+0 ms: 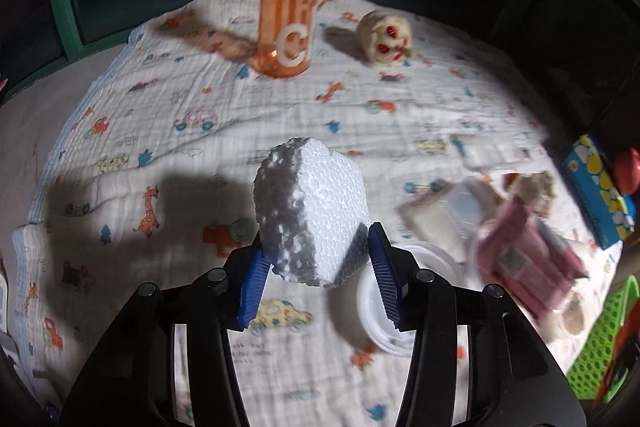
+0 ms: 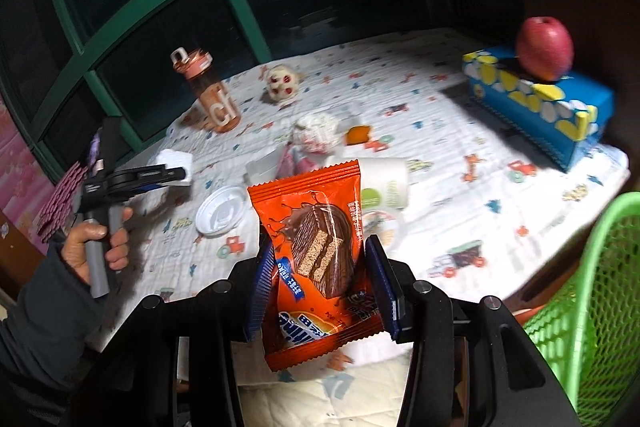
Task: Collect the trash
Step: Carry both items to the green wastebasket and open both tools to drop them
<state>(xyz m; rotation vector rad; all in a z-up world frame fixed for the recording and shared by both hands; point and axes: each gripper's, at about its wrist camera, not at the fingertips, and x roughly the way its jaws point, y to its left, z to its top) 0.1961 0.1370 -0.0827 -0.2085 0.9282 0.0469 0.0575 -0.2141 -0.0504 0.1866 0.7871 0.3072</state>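
The left tool [image 1: 320, 267] is clenched on a foam chunk [image 1: 312, 215], its blue pads [image 1: 256, 283] pressing both flanks; the chunk is white, beaded and rough-broken, one face lit and the other in grey shadow, and it is held above the table [image 1: 200, 155], which is covered by a white cloth printed with small cars and animals. At twelve o'clock from it stands an orange bottle [image 1: 286, 27] with a pale skull toy [image 1: 386, 41] at the bottle's three o'clock. A white lid [image 1: 380, 307] lies at the chunk's five o'clock on the cloth, and blurred wrappers [image 1: 520, 247] lie at three o'clock.

The right tool [image 2: 318, 279] is clamped on an orange snack packet [image 2: 316, 247]: glossy, crimped at its edges, showing a cut chocolate wafer cake, standing upright between the pads. At its three o'clock a green mesh basket [image 2: 592, 307] fills the edge; at one o'clock a red apple [image 2: 544, 49] sits on a blue box [image 2: 540, 107]
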